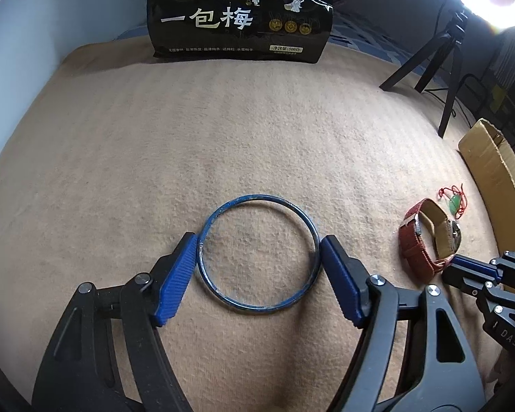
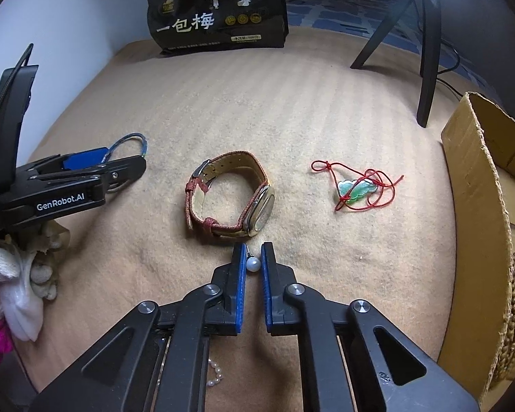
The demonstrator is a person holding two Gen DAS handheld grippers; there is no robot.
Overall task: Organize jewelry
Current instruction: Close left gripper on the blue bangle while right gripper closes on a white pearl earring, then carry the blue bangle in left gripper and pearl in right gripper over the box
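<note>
Straddling the blue bangle (image 1: 258, 254) flat on the blanket (image 1: 223, 137), the left gripper (image 1: 259, 245) had both pads touching its sides, while the right gripper (image 2: 254, 257), nearly closed, bracketed a pearl earring (image 2: 253, 263) just near of the watch (image 2: 231, 196).

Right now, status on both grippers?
Left gripper pinching blue bangle. Right gripper straddling pearl earring, not clamped. Watch just ahead.
</note>
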